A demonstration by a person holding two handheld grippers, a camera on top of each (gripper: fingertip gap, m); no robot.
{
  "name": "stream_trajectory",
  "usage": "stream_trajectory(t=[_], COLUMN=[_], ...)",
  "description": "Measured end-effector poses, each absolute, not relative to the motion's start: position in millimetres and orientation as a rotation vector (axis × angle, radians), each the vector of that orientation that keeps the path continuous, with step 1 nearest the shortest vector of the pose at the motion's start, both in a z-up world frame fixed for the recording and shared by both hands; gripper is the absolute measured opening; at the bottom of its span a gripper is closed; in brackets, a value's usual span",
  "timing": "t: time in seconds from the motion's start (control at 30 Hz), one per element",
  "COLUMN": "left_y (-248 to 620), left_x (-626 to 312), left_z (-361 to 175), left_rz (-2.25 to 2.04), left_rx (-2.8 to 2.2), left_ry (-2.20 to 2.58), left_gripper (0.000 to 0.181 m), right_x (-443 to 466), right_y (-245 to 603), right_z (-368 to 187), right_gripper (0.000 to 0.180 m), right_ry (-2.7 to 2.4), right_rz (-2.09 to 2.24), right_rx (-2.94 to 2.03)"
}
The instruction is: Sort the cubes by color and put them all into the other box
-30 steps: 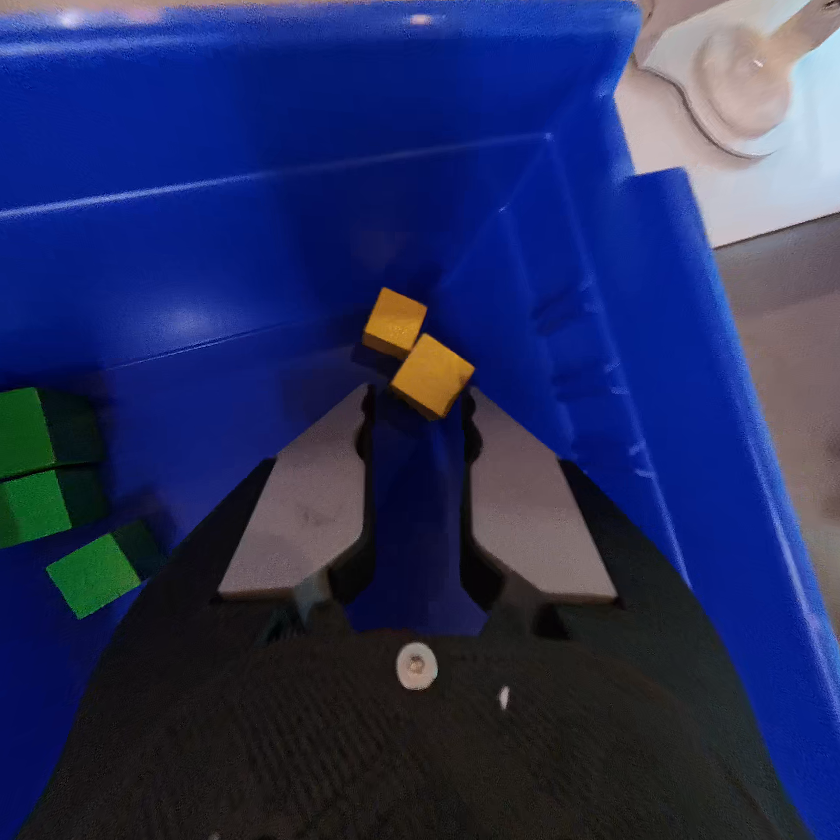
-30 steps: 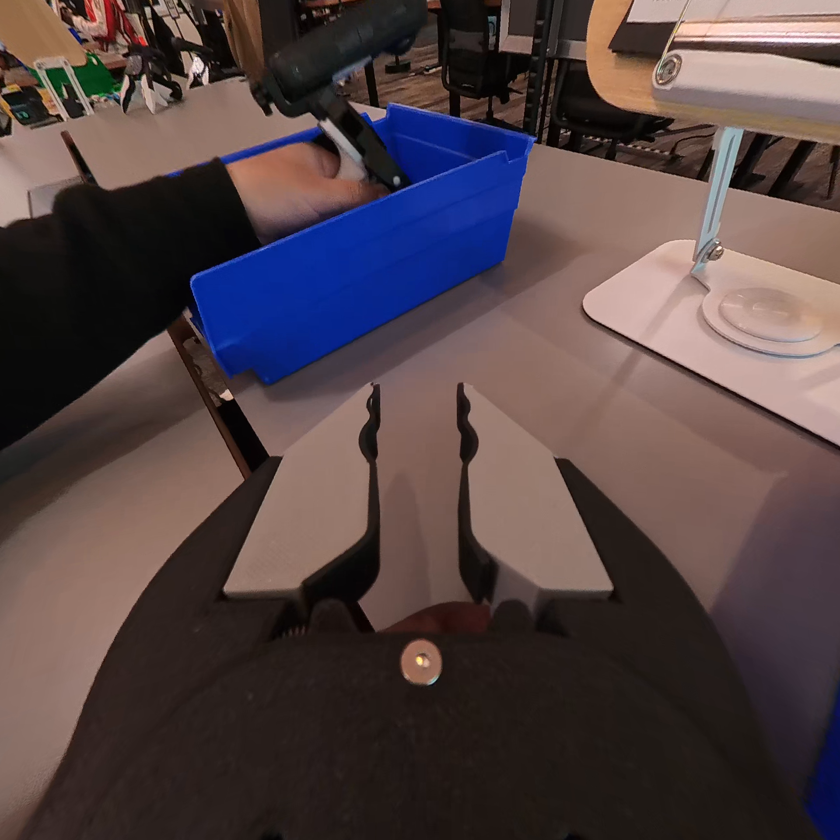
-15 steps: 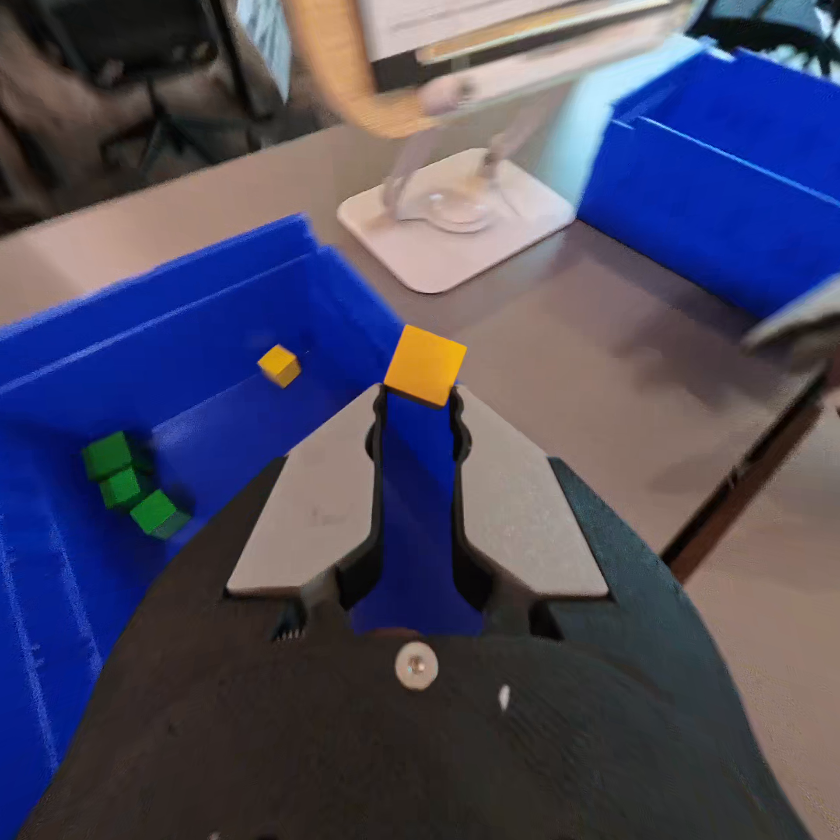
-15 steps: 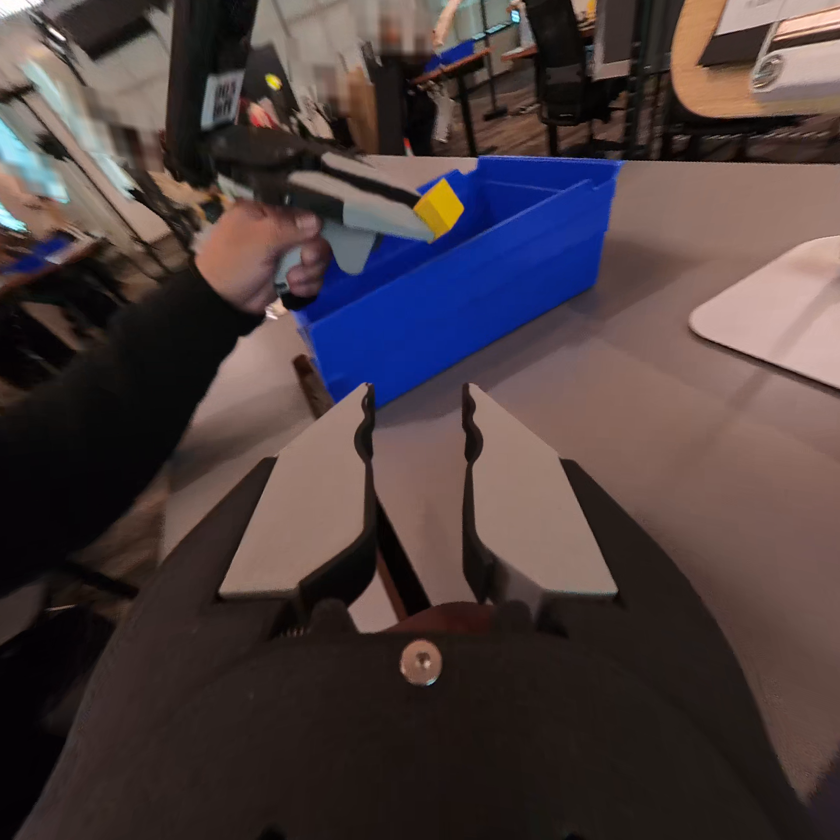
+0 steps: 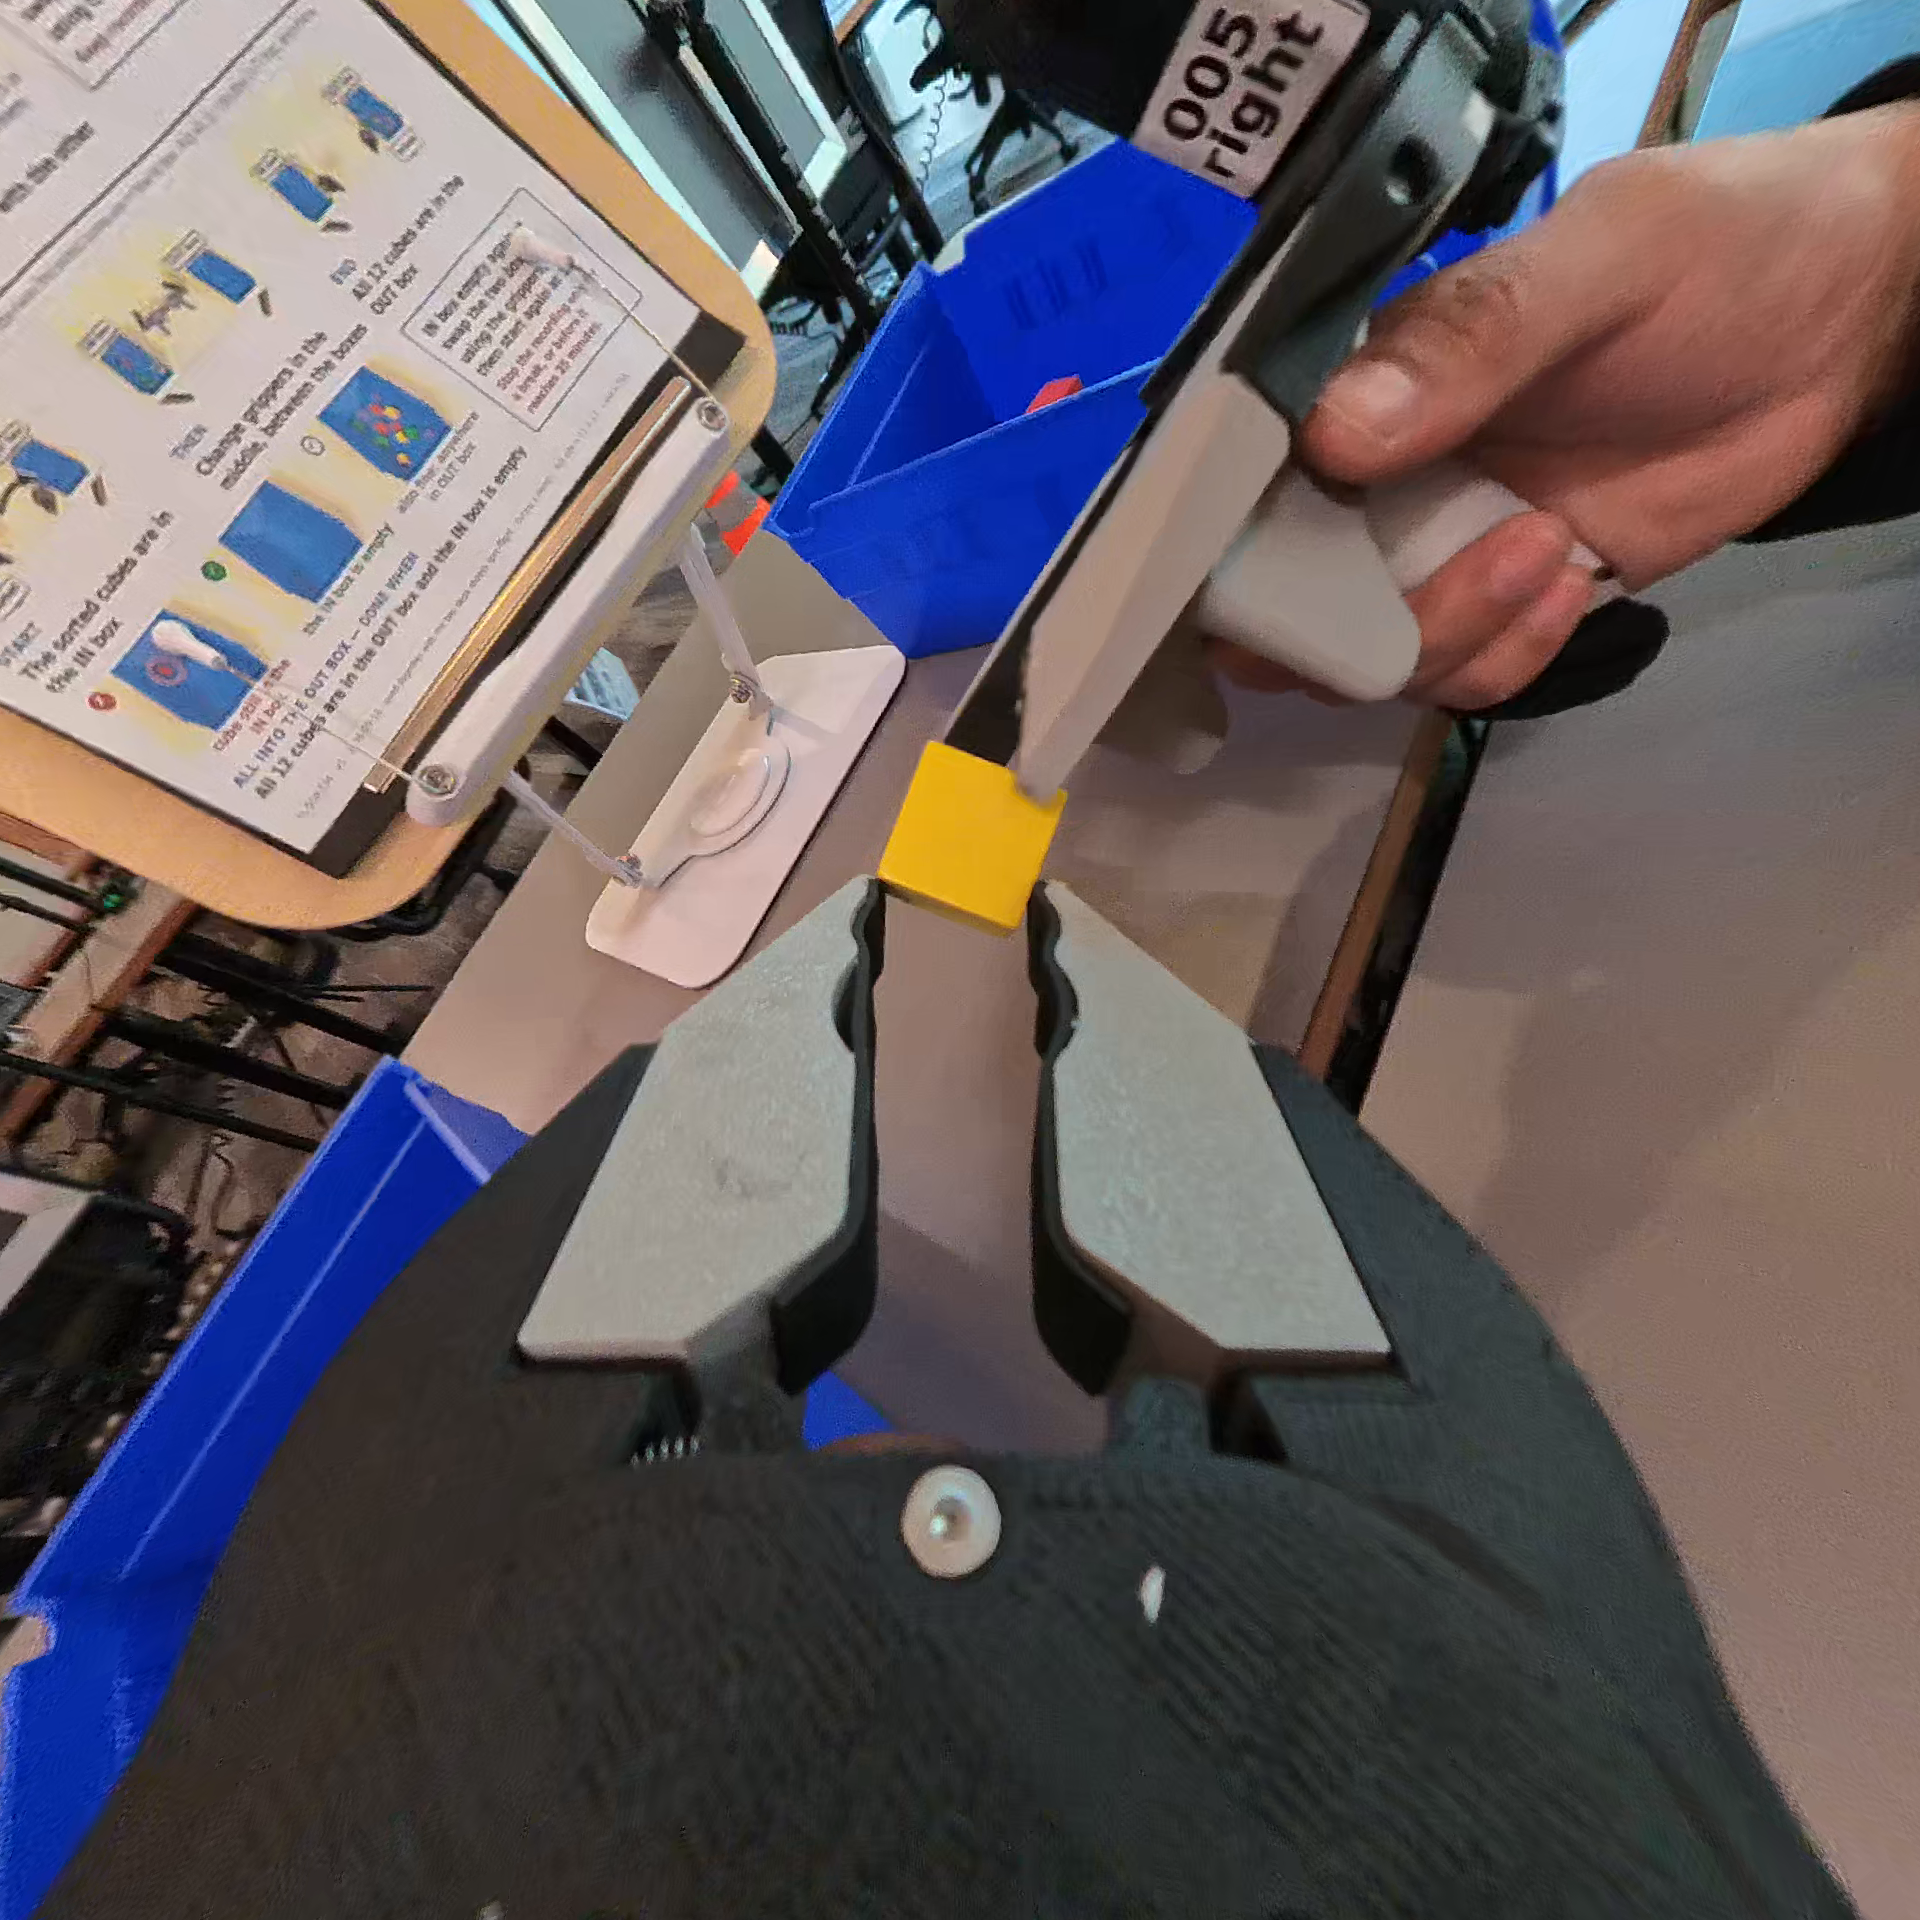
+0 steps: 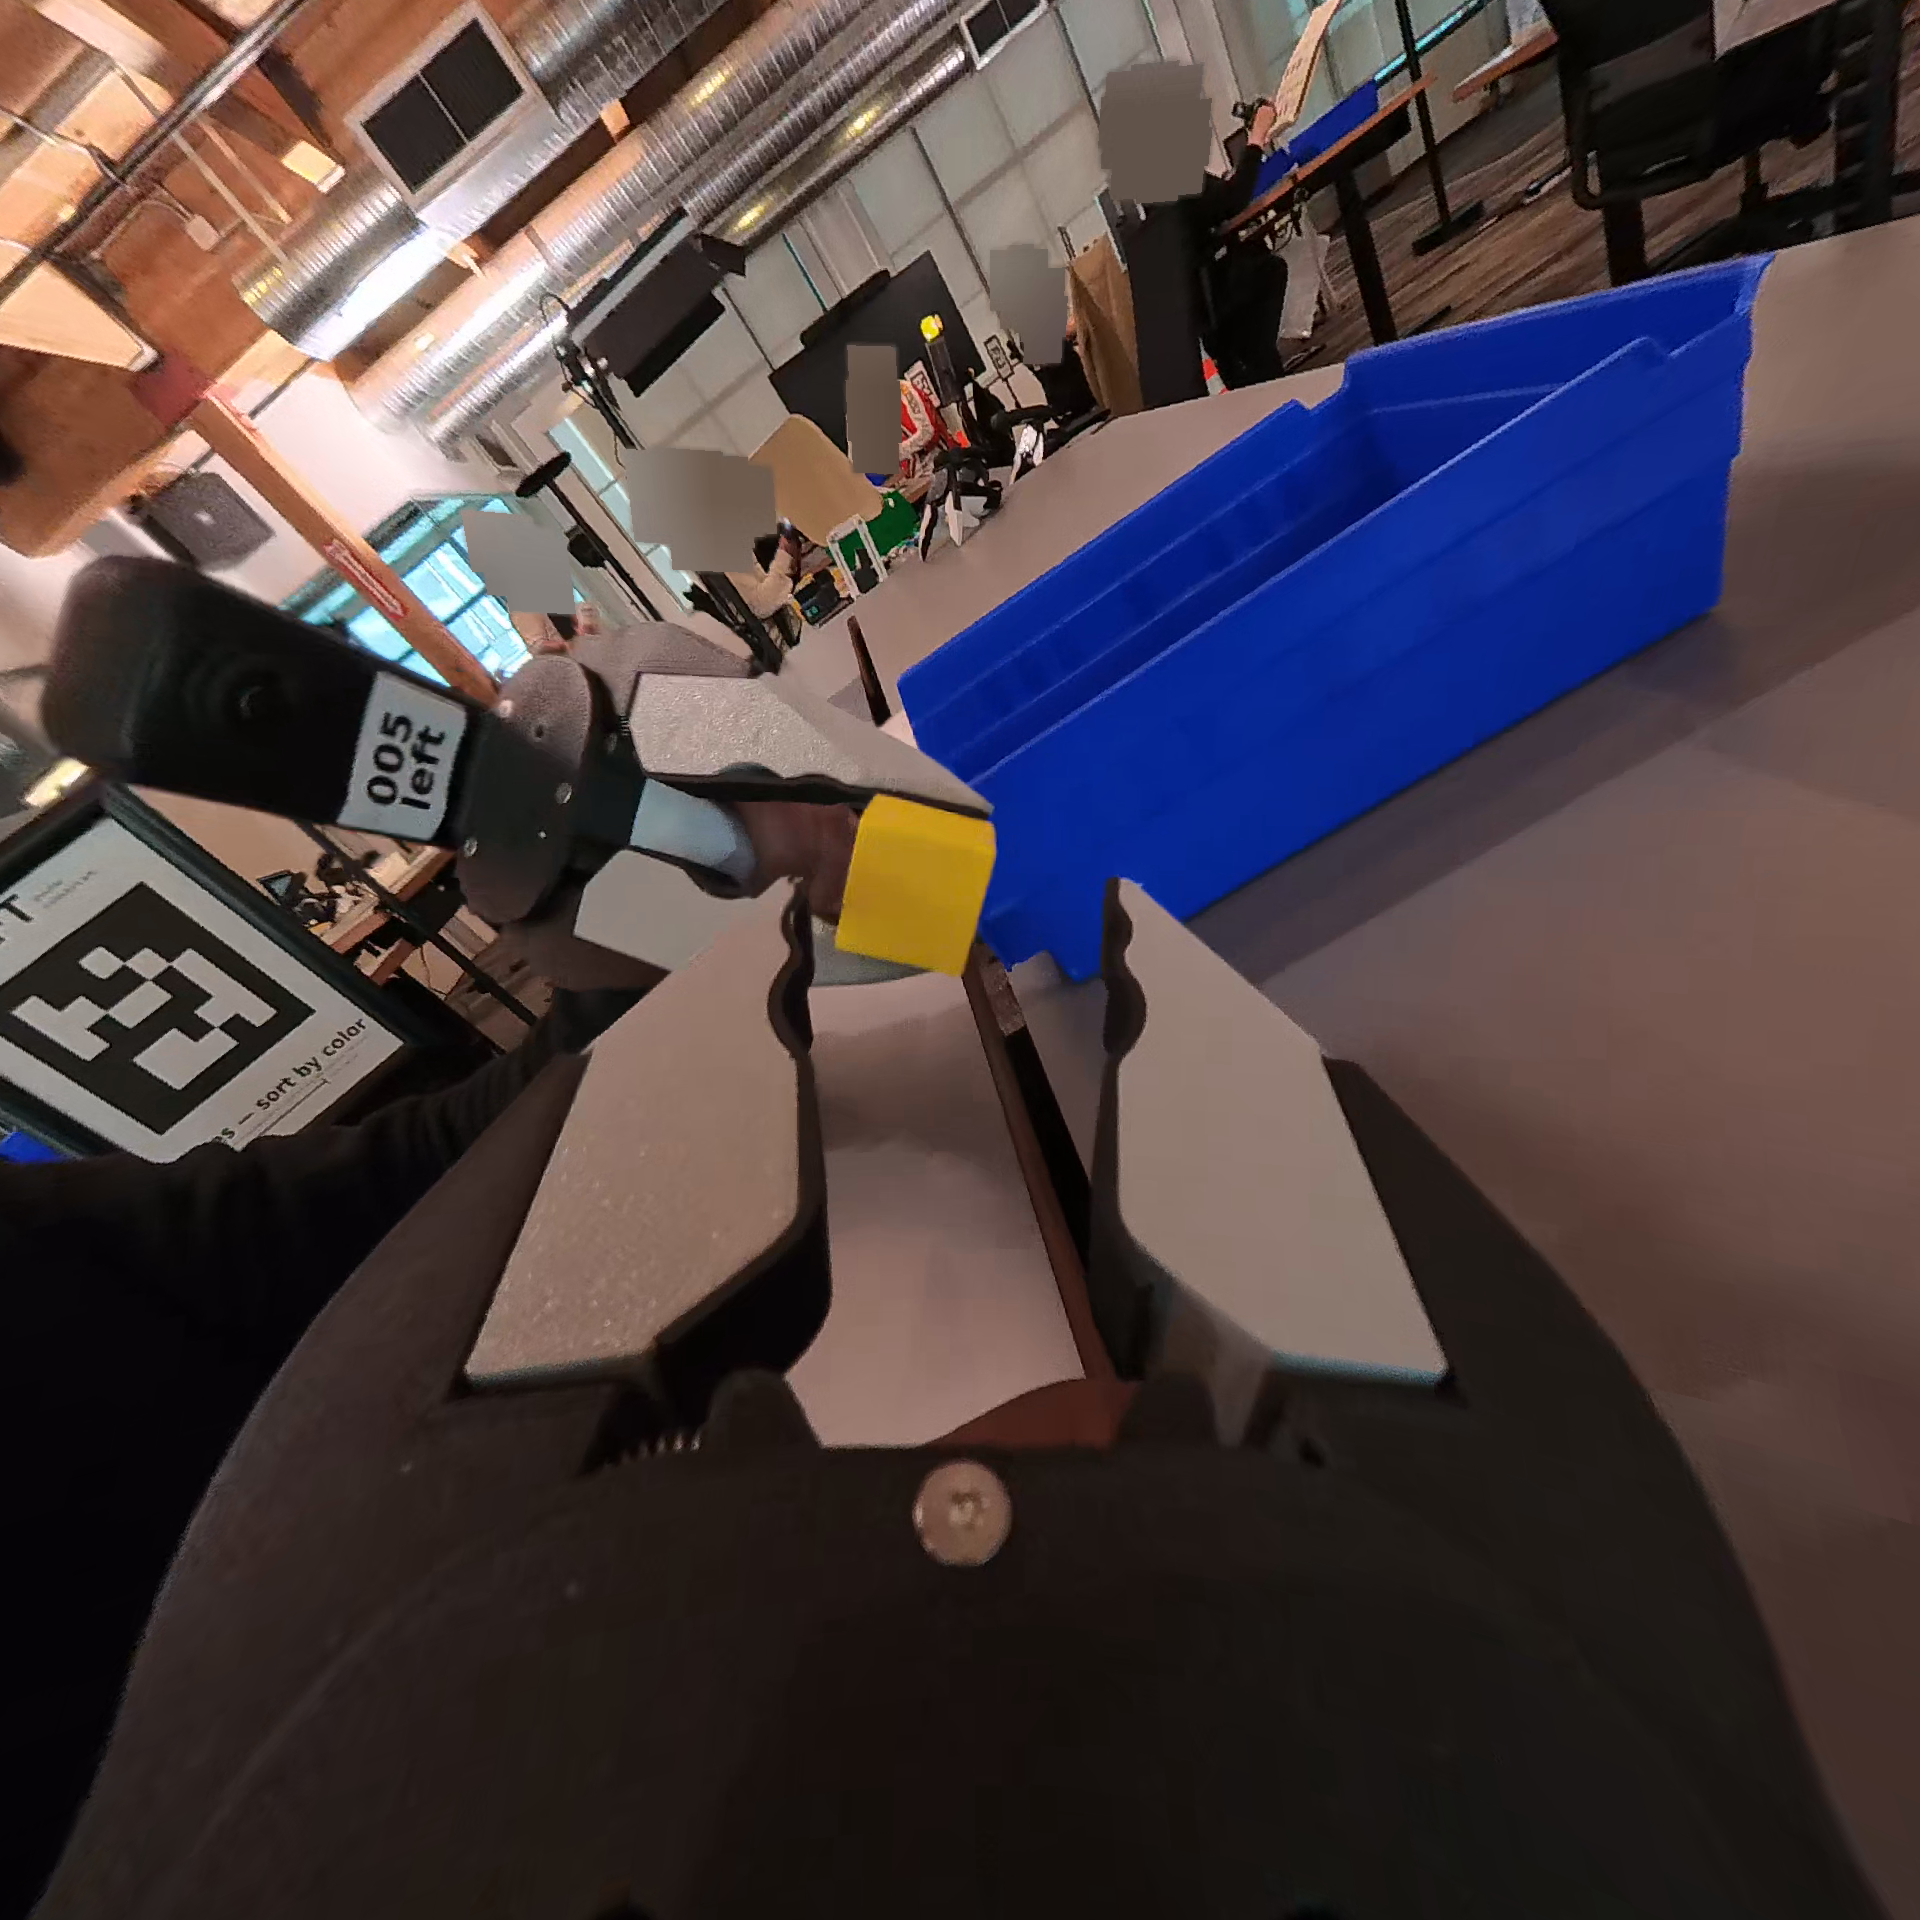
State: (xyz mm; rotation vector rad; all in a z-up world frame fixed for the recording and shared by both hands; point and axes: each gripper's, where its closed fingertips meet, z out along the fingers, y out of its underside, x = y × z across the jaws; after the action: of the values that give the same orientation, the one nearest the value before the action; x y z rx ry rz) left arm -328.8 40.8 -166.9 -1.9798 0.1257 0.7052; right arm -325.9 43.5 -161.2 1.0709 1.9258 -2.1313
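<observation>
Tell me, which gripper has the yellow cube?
The left gripper: its fingertips pinch the yellow cube. The right gripper is open, with nothing gripped, its tips only reaching toward the cube.

Left wrist view: mounted behind left gripper (image 5: pixel 954 914), looks forward along fingers, tilted, close above grey table (image 5: pixel 1662 1039), facing right gripper (image 5: pixel 1023 774) and far blue box (image 5: pixel 987 499). Right wrist view: behind right gripper (image 6: pixel 951 956), faces opposite way toward left gripper (image 6: pixel 935 883) and second blue box (image 6: pixel 1351 665). Shared: yellow cube (image 5: pixel 971 836) (image 6: pixel 914 883), both sets of fingertips, table surface.
</observation>
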Motion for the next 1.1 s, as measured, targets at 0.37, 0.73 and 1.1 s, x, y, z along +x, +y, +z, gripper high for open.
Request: stream_trajectory(t=[0.37,0.73,1.1], left_y=[46,-33,-86], left_x=[-335,-373,-408], left_z=[-169,-165,-237], left_rz=[0.732,0.616,0.129], left_rx=[-1.948,-2.018,-2.482], left_ry=[-0.012,-0.516,-0.804], left_gripper=[0.033,0.035,0.048], right_x=[-326,-327,-342], right_y=[55,275,289], right_z=[-147,-82,-102], right_gripper=[0.024,0.025,0.066], right_ry=[1.949,2.869,2.609], right_rz=[-2.213,-2.138,-2.186], right_rx=[1.06,2.705,2.717])
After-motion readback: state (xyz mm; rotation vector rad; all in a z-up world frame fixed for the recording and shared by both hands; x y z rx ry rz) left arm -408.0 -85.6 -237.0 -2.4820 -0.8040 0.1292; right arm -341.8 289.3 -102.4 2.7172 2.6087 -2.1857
